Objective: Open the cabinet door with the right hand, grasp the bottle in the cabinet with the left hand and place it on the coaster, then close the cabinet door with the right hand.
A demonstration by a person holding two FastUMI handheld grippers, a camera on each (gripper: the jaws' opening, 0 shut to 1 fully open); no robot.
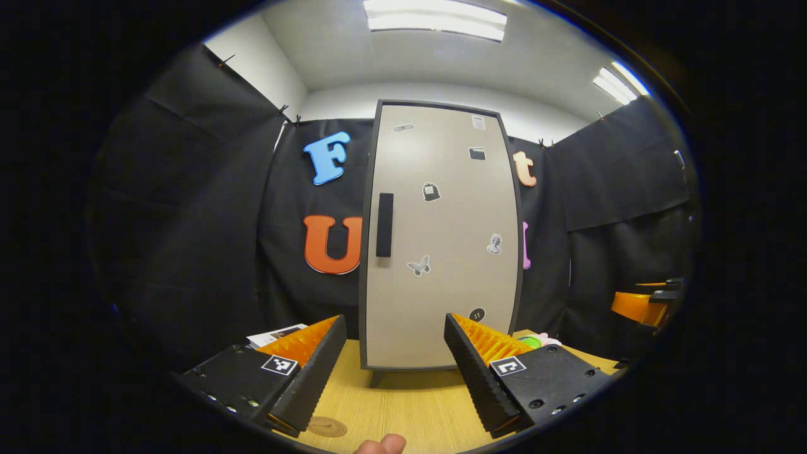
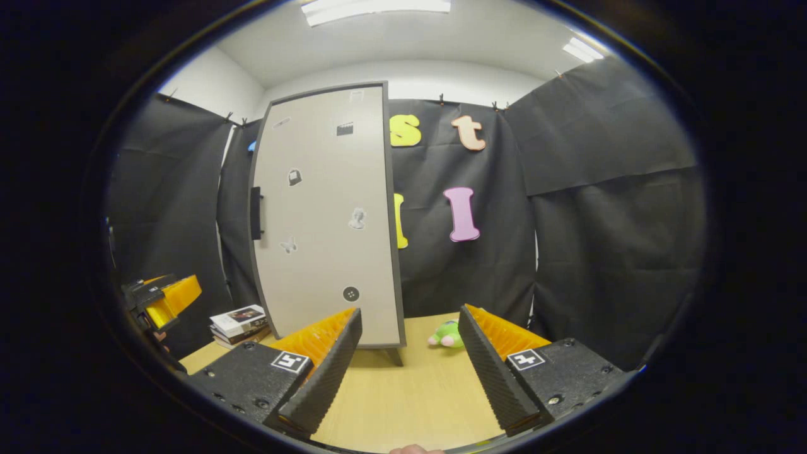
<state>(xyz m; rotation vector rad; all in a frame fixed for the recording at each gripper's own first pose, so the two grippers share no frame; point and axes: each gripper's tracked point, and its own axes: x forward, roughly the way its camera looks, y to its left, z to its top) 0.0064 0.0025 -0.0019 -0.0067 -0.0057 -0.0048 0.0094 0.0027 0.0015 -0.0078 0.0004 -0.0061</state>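
Cabinet door [image 1: 441, 239] stands closed beyond the spread left gripper [image 1: 394, 372].

A light wooden table [image 2: 410, 391] is the landmark. At its far left edge lies a small stack of books [image 2: 238, 323]. On its far side, toward the right, lies a green and pink plush toy [image 2: 446, 334]. Ceiling lights [image 1: 435, 19] glow above the table.

- Left gripper view: low over the bench [image 1: 403, 403], facing the cabinet door [image 1: 441, 252] head-on, near.
- Right gripper view: low, farther right, door [image 2: 328, 221] seen obliquely.
- Shared: door, bench.
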